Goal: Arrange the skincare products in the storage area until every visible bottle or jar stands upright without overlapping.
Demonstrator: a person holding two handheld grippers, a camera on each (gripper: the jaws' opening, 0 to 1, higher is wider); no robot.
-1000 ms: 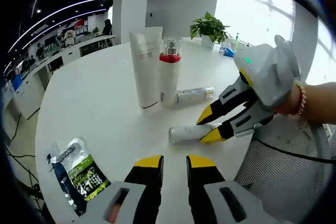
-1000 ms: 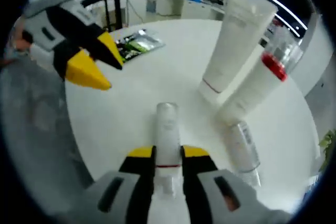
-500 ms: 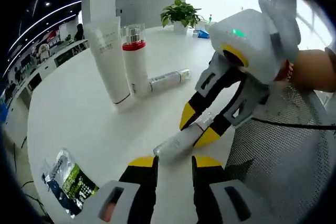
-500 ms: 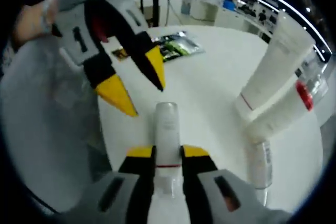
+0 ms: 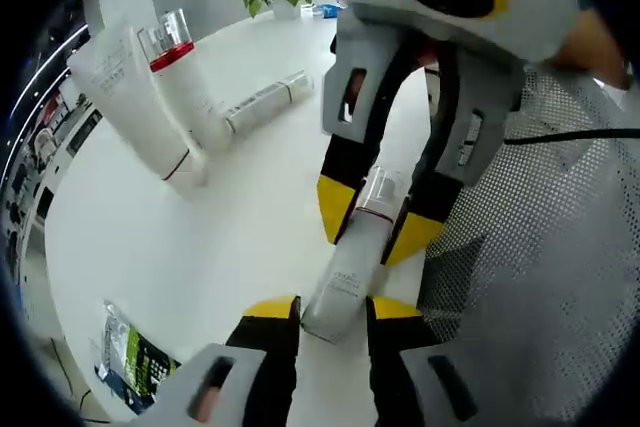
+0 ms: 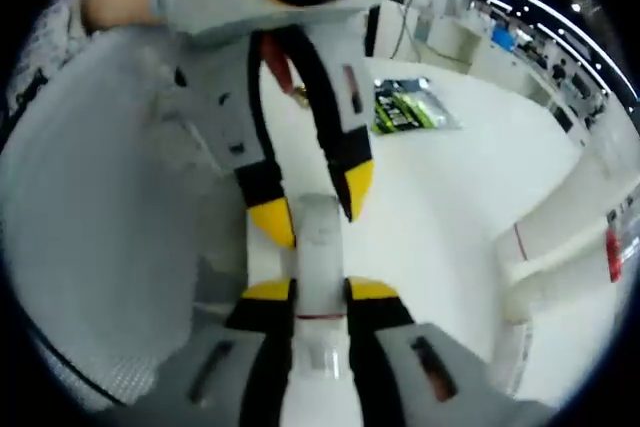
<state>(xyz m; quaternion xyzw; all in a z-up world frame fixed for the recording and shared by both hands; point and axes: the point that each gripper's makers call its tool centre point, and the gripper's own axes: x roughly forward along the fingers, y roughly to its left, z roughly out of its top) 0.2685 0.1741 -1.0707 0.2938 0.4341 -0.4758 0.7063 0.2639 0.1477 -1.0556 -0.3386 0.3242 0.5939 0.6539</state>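
Near desk edge: small bottle (image 5: 352, 265) lifted off the white desk (image 5: 200, 237), tilted.
Right gripper (image 5: 372, 227): pinching the bottle near its clear cap, likely to stand it up.
Left gripper (image 5: 320, 309): spread around the bottle's bottom end, not squeezing yet.
Left gripper view: tube (image 5: 135, 97), red-band bottle (image 5: 185, 82), lying bottle (image 5: 265, 102).
Right gripper view: green packet (image 6: 410, 107).
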